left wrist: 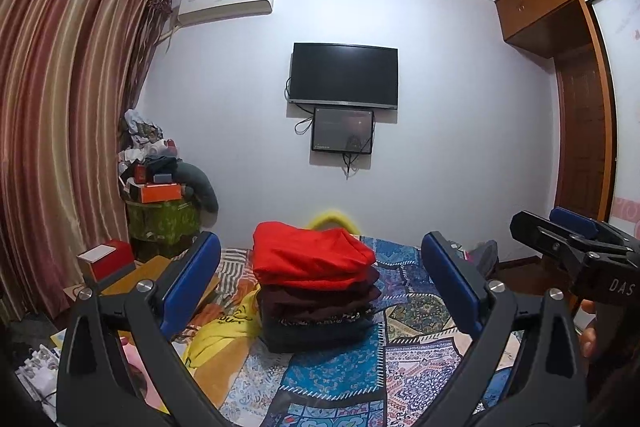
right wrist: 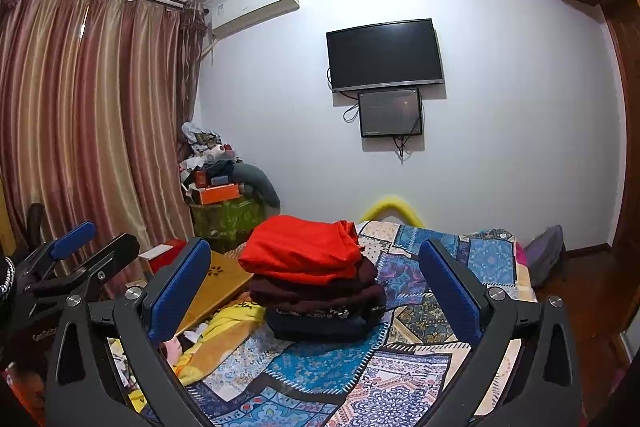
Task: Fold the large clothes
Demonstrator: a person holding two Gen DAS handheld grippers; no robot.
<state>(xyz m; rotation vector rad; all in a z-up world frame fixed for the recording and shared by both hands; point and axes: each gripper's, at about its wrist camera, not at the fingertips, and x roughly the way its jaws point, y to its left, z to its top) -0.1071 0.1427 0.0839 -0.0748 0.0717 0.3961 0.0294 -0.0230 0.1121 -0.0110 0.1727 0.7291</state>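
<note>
A stack of folded clothes (left wrist: 316, 291) sits on the bed's patterned quilt (left wrist: 340, 375), a red garment (left wrist: 308, 255) on top, dark maroon and navy ones below. It also shows in the right wrist view (right wrist: 316, 287). My left gripper (left wrist: 320, 287) is open and empty, held above the bed short of the stack. My right gripper (right wrist: 316, 291) is open and empty too, beside it; it shows at the right edge of the left wrist view (left wrist: 576, 247). A loose yellow garment (left wrist: 220, 335) lies left of the stack.
A wooden board (right wrist: 216, 287) and a red box (left wrist: 108, 259) lie left of the bed. A cluttered green stand (left wrist: 164, 219) is in the corner by the curtains (left wrist: 60, 127). A TV (left wrist: 344, 75) hangs on the far wall; a wardrobe (left wrist: 576, 99) is right.
</note>
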